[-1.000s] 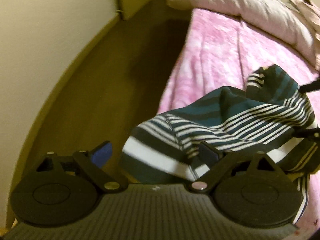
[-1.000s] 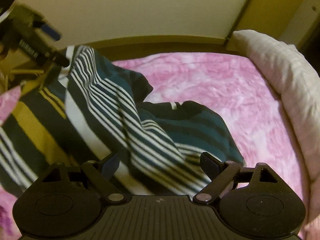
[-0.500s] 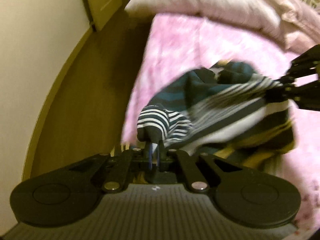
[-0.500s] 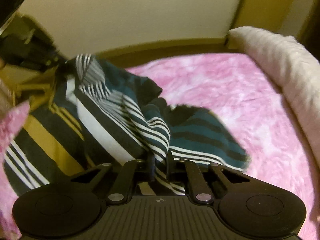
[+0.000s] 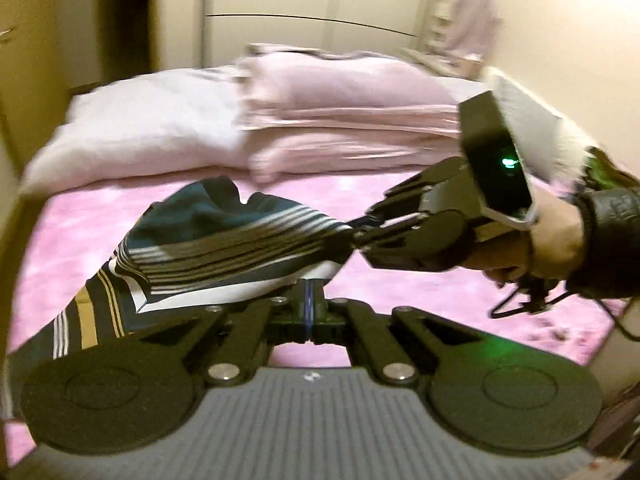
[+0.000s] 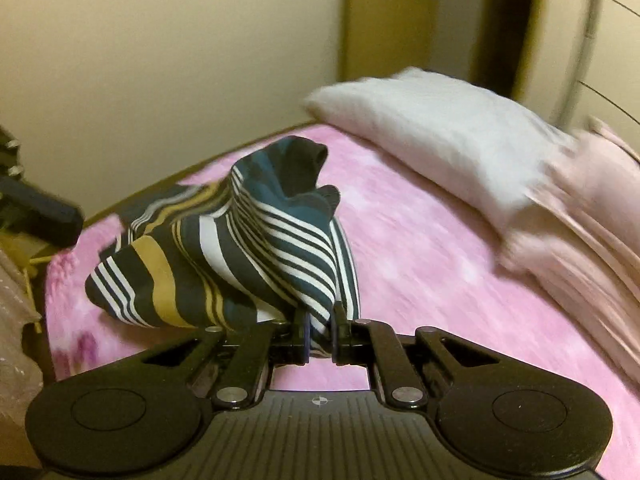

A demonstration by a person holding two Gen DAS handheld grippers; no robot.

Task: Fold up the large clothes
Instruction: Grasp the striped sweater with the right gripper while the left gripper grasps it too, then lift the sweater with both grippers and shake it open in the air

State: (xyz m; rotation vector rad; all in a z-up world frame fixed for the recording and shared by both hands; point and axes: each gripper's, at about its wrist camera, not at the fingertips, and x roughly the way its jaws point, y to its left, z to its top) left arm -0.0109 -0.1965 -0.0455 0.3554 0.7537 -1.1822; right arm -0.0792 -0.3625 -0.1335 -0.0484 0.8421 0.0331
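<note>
A striped garment (image 5: 224,248) in teal, navy, white and mustard hangs bunched above the pink bedspread (image 5: 400,200). My left gripper (image 5: 308,304) is shut on its lower edge. In the left wrist view my right gripper (image 5: 356,236) comes in from the right, held by a person's hand (image 5: 556,236), and is shut on another bunch of the cloth. From the right wrist view the garment (image 6: 248,248) rises in a crumpled heap straight out of my right gripper (image 6: 320,332), with fabric clamped between the fingers. The left gripper's body shows dark at that view's left edge.
A white pillow (image 5: 140,128) and a stack of folded pale pink bedding (image 5: 344,112) lie at the head of the bed. Pillow (image 6: 432,132) and bedding (image 6: 580,216) fill the right of the right wrist view. A cream wall (image 6: 160,60) and door stand behind.
Both grippers went from open around the cloth to shut on it, then lifted. The left wrist view swung from the floor side to face the bed's head.
</note>
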